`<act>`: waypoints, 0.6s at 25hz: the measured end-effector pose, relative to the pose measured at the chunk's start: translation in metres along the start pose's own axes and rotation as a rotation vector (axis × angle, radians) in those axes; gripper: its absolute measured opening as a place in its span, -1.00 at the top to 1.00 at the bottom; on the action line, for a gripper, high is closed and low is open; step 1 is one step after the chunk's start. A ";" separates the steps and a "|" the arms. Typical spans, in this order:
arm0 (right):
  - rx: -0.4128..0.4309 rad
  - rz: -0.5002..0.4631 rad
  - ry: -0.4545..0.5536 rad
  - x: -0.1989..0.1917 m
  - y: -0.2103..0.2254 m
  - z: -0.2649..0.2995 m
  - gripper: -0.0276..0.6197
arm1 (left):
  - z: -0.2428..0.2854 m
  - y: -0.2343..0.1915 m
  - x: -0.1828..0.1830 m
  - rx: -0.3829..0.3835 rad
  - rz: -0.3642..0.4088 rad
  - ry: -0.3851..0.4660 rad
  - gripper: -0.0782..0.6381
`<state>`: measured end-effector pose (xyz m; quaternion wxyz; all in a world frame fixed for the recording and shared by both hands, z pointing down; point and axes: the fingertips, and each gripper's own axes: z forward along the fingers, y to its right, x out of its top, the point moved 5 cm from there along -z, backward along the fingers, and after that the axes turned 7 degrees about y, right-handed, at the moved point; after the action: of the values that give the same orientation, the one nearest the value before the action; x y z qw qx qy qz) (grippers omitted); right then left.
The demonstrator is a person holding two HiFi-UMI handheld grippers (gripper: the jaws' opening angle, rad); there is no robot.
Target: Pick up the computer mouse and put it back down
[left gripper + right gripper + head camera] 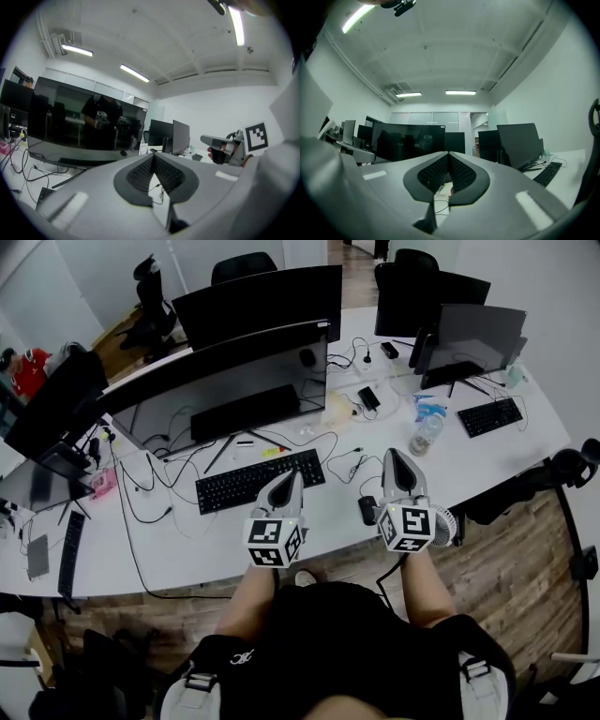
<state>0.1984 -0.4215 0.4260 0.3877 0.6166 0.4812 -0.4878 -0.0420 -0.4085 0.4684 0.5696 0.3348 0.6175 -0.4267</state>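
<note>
Left gripper (292, 476) and right gripper (395, 456) hover above the white desk (187, 549), jaws closed, gripping nothing. The black mouse (367, 510) lies near the front edge, just beside the right gripper, its long axis running toward the monitors (234, 381).

Nothing legible in any view.
Only black-and-white square marker patterns on the cubes of the left gripper (294, 476) and right gripper (395, 455); white logo on shoulder strap (242, 655) and tiny print on monitor bezel (77, 165), too small to read.
</note>
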 end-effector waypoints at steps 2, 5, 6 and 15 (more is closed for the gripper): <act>-0.002 0.002 -0.009 -0.003 0.000 -0.001 0.90 | 0.001 0.000 0.000 -0.001 0.002 0.000 0.64; -0.012 0.008 -0.011 -0.005 0.001 -0.001 0.90 | 0.001 -0.001 -0.001 0.001 0.003 -0.004 0.64; -0.012 0.009 -0.011 -0.006 0.001 -0.001 0.90 | 0.001 -0.001 -0.001 0.002 0.003 -0.005 0.64; 0.006 0.012 -0.021 -0.008 -0.003 -0.001 0.90 | 0.000 -0.002 0.000 0.011 0.005 -0.001 0.64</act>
<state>0.1949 -0.4218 0.4341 0.3937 0.6154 0.4720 -0.4935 -0.0437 -0.4090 0.4687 0.5692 0.3393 0.6141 -0.4287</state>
